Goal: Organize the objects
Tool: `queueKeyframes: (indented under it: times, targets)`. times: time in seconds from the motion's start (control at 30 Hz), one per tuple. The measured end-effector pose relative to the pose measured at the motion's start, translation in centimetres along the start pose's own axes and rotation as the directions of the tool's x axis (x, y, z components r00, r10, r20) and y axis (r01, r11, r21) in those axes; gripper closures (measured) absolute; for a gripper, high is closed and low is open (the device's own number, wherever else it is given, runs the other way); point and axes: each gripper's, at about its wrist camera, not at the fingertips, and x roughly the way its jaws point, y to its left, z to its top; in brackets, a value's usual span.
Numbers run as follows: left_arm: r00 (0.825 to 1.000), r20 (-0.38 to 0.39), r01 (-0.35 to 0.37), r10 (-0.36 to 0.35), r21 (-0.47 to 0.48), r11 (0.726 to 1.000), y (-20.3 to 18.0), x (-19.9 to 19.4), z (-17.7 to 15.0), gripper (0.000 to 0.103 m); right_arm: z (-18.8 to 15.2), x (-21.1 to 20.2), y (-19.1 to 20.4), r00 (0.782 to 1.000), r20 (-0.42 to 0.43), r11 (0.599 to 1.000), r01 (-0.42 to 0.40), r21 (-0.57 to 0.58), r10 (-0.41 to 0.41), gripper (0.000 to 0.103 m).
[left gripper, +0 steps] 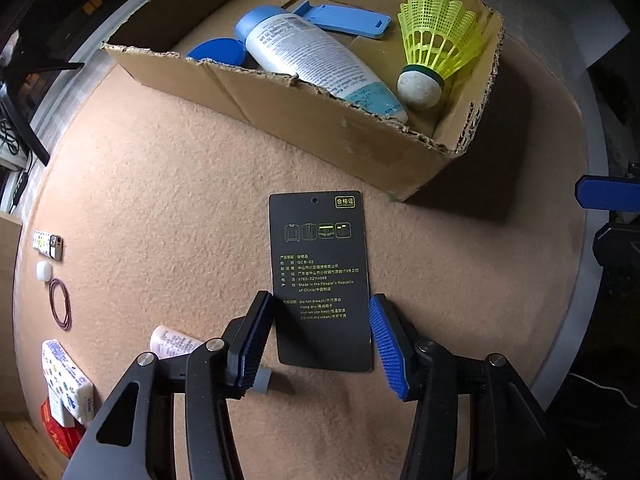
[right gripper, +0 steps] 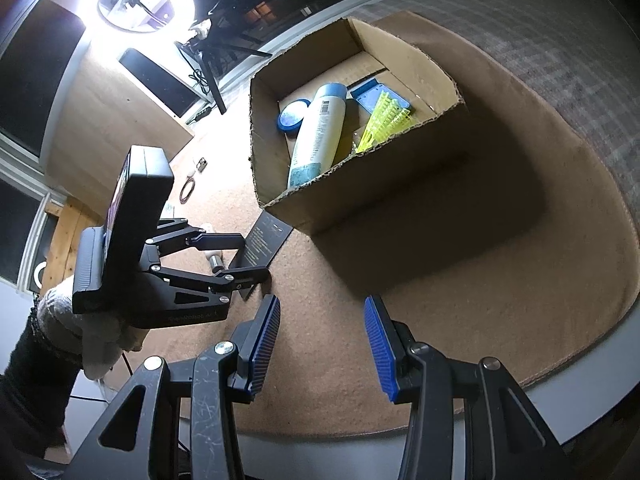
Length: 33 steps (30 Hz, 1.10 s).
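The open brown cardboard box point(left gripper: 320, 120) stands on the tan felt mat point(left gripper: 160, 200) and serves here as the landmark. Inside the box lie a white plastic bottle with a light blue cap point(left gripper: 316, 60), a round dark blue lid point(left gripper: 218, 50) just beside the bottle's cap end, a flat blue plastic piece point(left gripper: 344, 20) at the far wall, and a yellow plastic shuttlecock with a white cork head point(left gripper: 434, 48) in the right corner.

In front of the box, near its front wall, a black rectangular paper tag with yellow print point(left gripper: 322, 280) lies flat on the mat. The left gripper point(left gripper: 320, 344) is over the near end of this tag. Its jaws stand open, a little wider than the tag, one blue ribbed pad on each side of it. Whether the pads touch the tag's edges I cannot tell. In the right wrist view the left gripper point(right gripper: 256, 260) is seen from the side, low over the tag point(right gripper: 266, 242).

The right gripper point(right gripper: 322, 344) is to the right of the box's front, over bare mat, with its jaws wide apart and nothing between them.

Far to the left of the box there are a dark red rubber band point(left gripper: 60, 304), a small white round cap point(left gripper: 43, 271), a white printed packet point(left gripper: 66, 384) and a pink tube point(left gripper: 172, 342).
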Motion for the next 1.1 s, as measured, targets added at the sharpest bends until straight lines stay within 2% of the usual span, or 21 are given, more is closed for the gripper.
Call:
queueKeyframes:
  times: [0.27,0.43,0.57,0.7,0.8,1.03,1.07,1.1]
  targets:
    - [0.999,0.049,0.025,-0.022,-0.076,0.997,0.2,-2.2,-1.5,0.050,0.1,-0.2,-0.2,1.000,0.008,1.000,-0.001,0.000,0.001,0.063]
    - [0.992,0.129,0.033,-0.014,-0.147,0.989,0.8,-5.6,-2.2,0.050,0.5,-0.2,-0.1,1.000,0.005,1.000,-0.004,-0.011,0.004,0.063]
    - [0.981,0.195,0.019,0.015,-0.174,0.985,1.8,-8.7,-1.6,0.050,0.9,-0.1,0.2,1.000,0.003,1.000,-0.005,-0.029,0.006,0.063]
    - [0.966,0.258,0.028,0.024,-0.197,0.980,3.0,-10.1,0.4,0.050,1.1,-0.2,0.3,1.000,0.002,0.999,-0.004,-0.045,0.004,0.063]
    - [0.957,0.289,0.051,0.012,-0.209,0.977,3.3,-10.4,3.1,0.050,1.1,-0.3,0.1,1.000,0.001,0.999,0.001,-0.048,-0.001,0.063]
    - [0.945,0.326,0.082,-0.006,-0.222,0.972,2.8,-8.6,8.1,0.049,1.5,-1.0,-0.7,1.000,0.006,0.999,0.016,-0.045,-0.016,0.062]
    - [0.944,0.331,0.090,-0.011,-0.223,0.971,2.7,-8.3,8.7,0.049,1.5,-1.1,-0.8,1.000,0.007,0.999,0.018,-0.045,-0.018,0.060]
    - [0.941,0.337,0.104,-0.023,-0.225,0.969,2.7,-8.1,9.2,0.044,1.6,-1.1,-0.9,1.000,0.007,0.999,0.019,-0.045,-0.019,0.058]
